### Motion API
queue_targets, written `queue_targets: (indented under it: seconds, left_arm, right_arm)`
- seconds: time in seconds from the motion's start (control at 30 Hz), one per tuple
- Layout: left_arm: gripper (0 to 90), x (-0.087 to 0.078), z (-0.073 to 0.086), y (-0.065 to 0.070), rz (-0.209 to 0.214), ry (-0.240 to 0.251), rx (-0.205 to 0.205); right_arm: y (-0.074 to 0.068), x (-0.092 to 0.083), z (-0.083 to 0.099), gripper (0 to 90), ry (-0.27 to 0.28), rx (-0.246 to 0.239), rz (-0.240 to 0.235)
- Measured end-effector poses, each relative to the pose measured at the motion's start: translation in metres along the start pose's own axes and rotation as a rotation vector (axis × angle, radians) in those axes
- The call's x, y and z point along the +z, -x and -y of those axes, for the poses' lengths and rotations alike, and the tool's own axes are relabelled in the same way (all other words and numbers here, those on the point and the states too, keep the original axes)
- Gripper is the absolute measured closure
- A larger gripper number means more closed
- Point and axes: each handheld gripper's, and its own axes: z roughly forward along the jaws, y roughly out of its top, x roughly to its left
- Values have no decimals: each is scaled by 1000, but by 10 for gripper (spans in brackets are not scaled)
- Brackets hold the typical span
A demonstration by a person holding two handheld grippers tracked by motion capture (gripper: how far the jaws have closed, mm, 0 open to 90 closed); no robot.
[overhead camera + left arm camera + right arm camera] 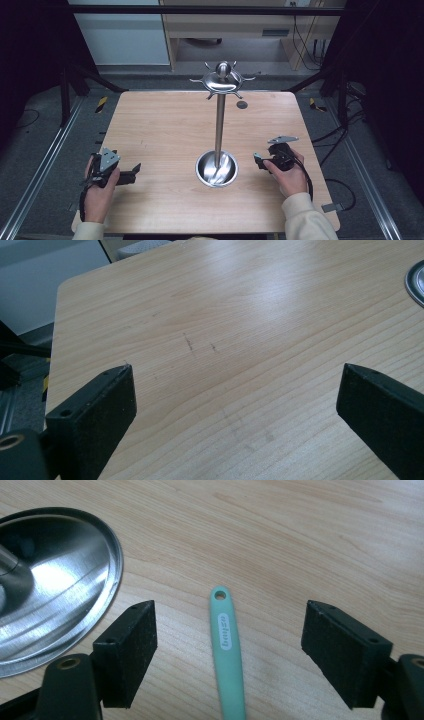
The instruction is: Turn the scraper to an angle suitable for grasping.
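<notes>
A steel utensil stand rises from mid-table: a round dish base (216,168), a thin pole (219,125) and a ring of hooks (222,79) on top. Near the front left edge my left gripper (131,172) is held open over bare wood (237,372), with the base's rim (416,282) at the far right of its view. Right of the base, my right gripper (258,161) is open (228,605). A mint-green utensil handle (227,650) with a hanging hole lies flat between its jaws, untouched. The dish base (50,595) sits close on the left there. The utensil's other end is hidden.
A small dark disc (242,104) lies on the wooden table (160,125) behind the stand. Black frame posts stand at both back corners, with metal rails along the floor on either side.
</notes>
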Motion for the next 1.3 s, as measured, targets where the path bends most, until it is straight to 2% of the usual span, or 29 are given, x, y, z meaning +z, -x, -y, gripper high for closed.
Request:
queue_targets:
  seconds: [0.23, 0.4, 0.63, 0.73, 0.93, 1.0, 1.07, 1.2, 1.3]
  left_arm:
    - [24, -1, 1, -1, -3, 4, -6]
    - [24, -1, 0, -1, -2, 1, -2]
    - [24, -1, 0, 0, -2, 3, -1]
    - [24, -1, 0, -1, -5, 3, -2]
    - [25, -1, 0, 0, -4, 6, 3]
    - [24, -1, 0, 1, -3, 5, 3]
    - [24, -1, 0, 1, -2, 4, 4]
    - [24, -1, 0, 0, -3, 3, 4]
    - [24, 0, 0, 1, -2, 5, 4]
  right_arm:
    - [-7, 2, -1, 260, -4, -43, -13]
    - [-10, 3, 0, 338, -20, -64, -35]
    - [-21, 8, 1, 447, -44, -156, -95]
    - [-26, 10, 1, 511, -66, -180, -114]
    - [-25, 13, 3, 705, -106, -197, -116]
    - [-23, 13, 3, 797, -107, -192, -111]
    - [-22, 12, 4, 850, -115, -175, -103]
    - [-17, 13, 4, 900, -121, -170, -77]
    - [-14, 13, 5, 900, -123, -151, -57]
